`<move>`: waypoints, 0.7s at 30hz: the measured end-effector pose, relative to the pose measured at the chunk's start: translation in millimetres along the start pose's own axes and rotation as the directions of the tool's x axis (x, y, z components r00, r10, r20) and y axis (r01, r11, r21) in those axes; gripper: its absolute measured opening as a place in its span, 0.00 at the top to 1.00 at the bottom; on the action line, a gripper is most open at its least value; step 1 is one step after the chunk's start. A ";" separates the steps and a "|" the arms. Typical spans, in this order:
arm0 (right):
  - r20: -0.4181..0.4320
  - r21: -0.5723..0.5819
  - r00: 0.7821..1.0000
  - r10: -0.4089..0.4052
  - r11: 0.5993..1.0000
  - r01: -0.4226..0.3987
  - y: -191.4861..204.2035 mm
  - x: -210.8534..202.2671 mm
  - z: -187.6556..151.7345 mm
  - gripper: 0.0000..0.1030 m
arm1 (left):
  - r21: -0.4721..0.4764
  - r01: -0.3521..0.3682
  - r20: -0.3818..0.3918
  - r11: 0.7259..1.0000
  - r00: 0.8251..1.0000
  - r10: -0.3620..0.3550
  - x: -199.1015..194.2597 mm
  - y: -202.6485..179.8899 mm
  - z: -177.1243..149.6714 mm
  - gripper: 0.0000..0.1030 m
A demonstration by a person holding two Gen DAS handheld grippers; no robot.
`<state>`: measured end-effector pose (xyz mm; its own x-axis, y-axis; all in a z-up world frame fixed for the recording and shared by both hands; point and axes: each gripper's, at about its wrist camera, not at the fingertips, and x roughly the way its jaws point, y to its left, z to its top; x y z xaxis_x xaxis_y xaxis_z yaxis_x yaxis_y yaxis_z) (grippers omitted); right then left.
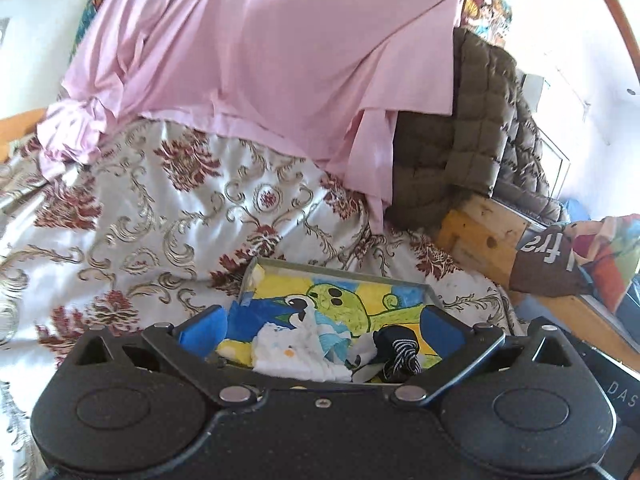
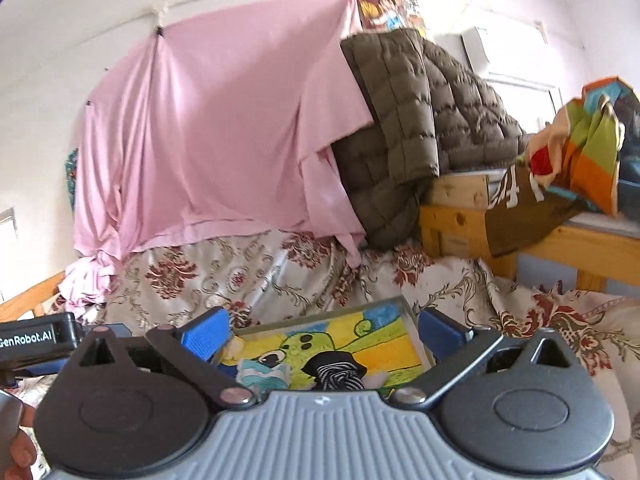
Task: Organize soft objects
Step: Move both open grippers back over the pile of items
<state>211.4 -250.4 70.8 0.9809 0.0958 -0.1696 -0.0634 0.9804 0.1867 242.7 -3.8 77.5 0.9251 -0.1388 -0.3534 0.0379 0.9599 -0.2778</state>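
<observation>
A shallow tray with a yellow, green and blue cartoon picture on its floor lies on the floral bedspread. Small soft items lie in it: a folded white cloth, a light-blue patterned piece and a black-and-white striped sock. My left gripper hovers over the tray's near end, blue pads wide apart, nothing between them. In the right wrist view the same tray holds the striped sock and blue piece. My right gripper stands open above it, holding nothing.
A pink sheet hangs behind the bed, beside an olive quilted jacket draped over a wooden frame. A brown garment with white letters and bright patchwork cloth lie at the right. The left gripper's body shows at the left edge.
</observation>
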 end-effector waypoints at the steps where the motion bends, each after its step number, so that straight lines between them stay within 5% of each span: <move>1: 0.004 -0.001 1.000 0.000 1.000 0.000 1.9 -7.9 -1.8 0.00 | 0.005 -0.005 0.012 1.000 1.000 0.005 -9.3 0.1 -3.8 0.01; 21: -0.055 -0.104 0.998 -0.016 0.995 0.010 32.2 -93.9 -54.4 0.00 | 0.008 -0.136 -0.010 0.991 0.991 0.136 -127.6 45.4 -80.9 0.01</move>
<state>107.2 -218.4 40.1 0.9701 0.0895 -0.2255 -0.0722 0.9939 0.0835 95.8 37.8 37.7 0.9179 -0.0096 -0.3967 -0.0852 0.9716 -0.2206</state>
